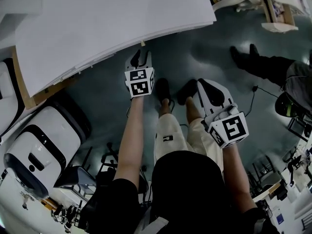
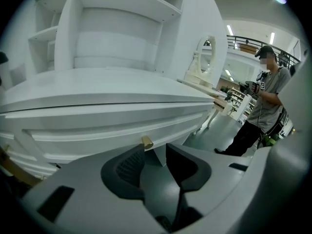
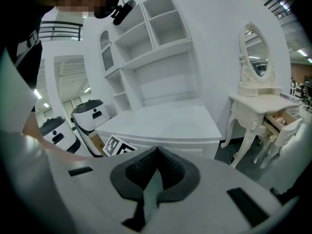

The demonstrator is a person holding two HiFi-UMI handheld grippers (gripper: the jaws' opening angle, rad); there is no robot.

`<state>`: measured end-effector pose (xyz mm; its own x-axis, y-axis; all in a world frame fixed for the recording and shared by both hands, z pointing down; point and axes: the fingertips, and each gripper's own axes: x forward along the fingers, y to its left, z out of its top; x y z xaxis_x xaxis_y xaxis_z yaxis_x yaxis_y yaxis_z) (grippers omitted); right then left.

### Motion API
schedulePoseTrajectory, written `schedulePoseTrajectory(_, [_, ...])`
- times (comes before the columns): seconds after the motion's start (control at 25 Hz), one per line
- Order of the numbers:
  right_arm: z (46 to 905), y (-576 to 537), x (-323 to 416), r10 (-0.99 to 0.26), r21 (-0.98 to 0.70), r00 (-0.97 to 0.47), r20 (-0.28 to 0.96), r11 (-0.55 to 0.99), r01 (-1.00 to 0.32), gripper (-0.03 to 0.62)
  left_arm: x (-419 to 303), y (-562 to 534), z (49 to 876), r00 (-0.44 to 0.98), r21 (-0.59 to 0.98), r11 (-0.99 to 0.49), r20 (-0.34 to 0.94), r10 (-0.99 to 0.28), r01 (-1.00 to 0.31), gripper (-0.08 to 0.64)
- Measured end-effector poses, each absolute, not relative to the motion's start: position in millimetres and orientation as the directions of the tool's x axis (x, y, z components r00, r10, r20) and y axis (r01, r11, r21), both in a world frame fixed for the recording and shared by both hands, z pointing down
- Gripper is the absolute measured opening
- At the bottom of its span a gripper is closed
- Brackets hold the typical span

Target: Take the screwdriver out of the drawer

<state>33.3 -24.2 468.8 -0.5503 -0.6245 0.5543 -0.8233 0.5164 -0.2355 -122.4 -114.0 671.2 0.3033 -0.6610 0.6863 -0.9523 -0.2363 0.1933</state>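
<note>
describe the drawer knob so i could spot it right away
Find the big white desk with shelves on top. On its drawer front, just beyond the left hand-held gripper, sits the knob: a small brass-coloured stub, the only non-white spot there.

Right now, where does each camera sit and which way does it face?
Head view: on the person's head, looking steeply down at the desk; both forearms, left gripper and right gripper show.
Left gripper view: on that gripper, facing the drawer knob past its open jaws.
Right gripper view: on that gripper, facing desk and dressing table; shut jaws, dark shirt upper left.
Shared: the desk, in all three.
</note>
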Motion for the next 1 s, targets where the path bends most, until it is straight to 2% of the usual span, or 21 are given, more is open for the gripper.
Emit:
schedulePoseTrajectory(0.68, [483,-18,47,-0.621,-0.245,-0.523,0.584,0.479,-0.843,0.018,-124,-142,698,0.257,0.182,-0.182,0.704,-0.662,-0.966,0.149])
schedulePoseTrajectory(1.0, [487,-22,52,-0.618,-0.249,-0.520,0.590,0.473,-0.845,0.018,-125,-149,703,0.234,0.165,-0.165,0.712,-0.662,-0.972,0.110])
